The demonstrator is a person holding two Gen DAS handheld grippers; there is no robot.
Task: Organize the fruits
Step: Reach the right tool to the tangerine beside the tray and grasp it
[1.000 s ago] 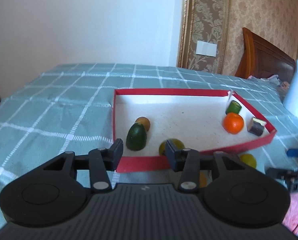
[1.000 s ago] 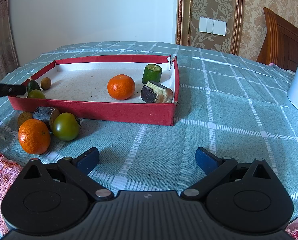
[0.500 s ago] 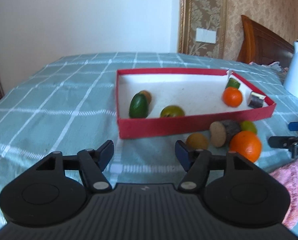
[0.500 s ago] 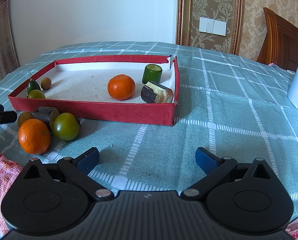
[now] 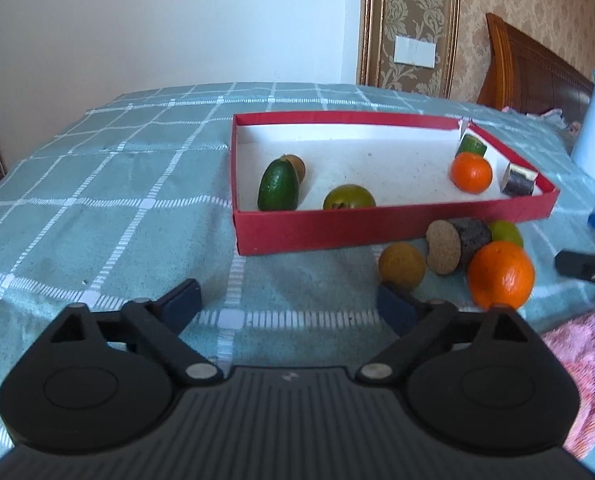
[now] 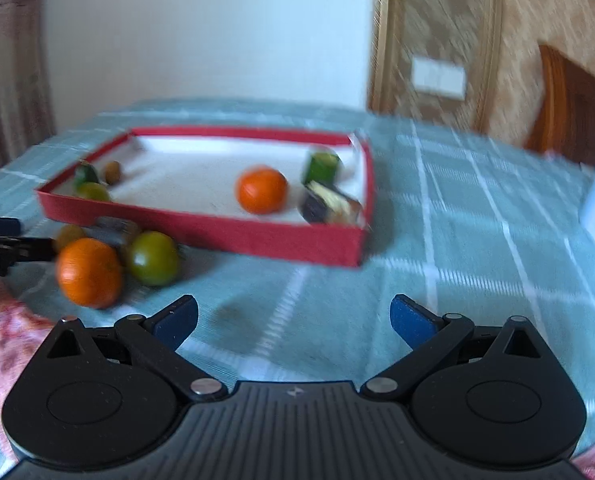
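- While its jaws are opening with nothing between them, the left gripper [image 5: 287,300] hangs over bare checked tablecloth [image 5: 97,208], its right fingertip just beside a small tan fruit [image 5: 401,267].
- Also spread wide and empty, the right gripper [image 6: 293,320] hovers over cloth; its view is smeared, so fine detail there cannot be trusted.
- Four pieces lie outside the red tray [image 5: 377,226], near its front wall: the tan fruit, a cork-faced dark cylinder [image 5: 455,245], a large orange [image 5: 500,274] and a green fruit [image 6: 152,258] behind it, all bunched and touching or nearly so.
- I judge the cluster to be the risk: closing on one round fruit could nudge its neighbours, and the orange could roll toward the pink cloth [image 5: 581,360] at the edge.
- Both grippers face the same pile, so a shared reach could make them collide.
- Inside the tray sit a dark green avocado-like fruit [image 5: 278,186], a brownish-green fruit [image 5: 348,197], a small orange [image 5: 471,172], a green cylinder [image 5: 472,145] and a dark block [image 5: 518,179].
- A drop near the left wall may knock those already placed.
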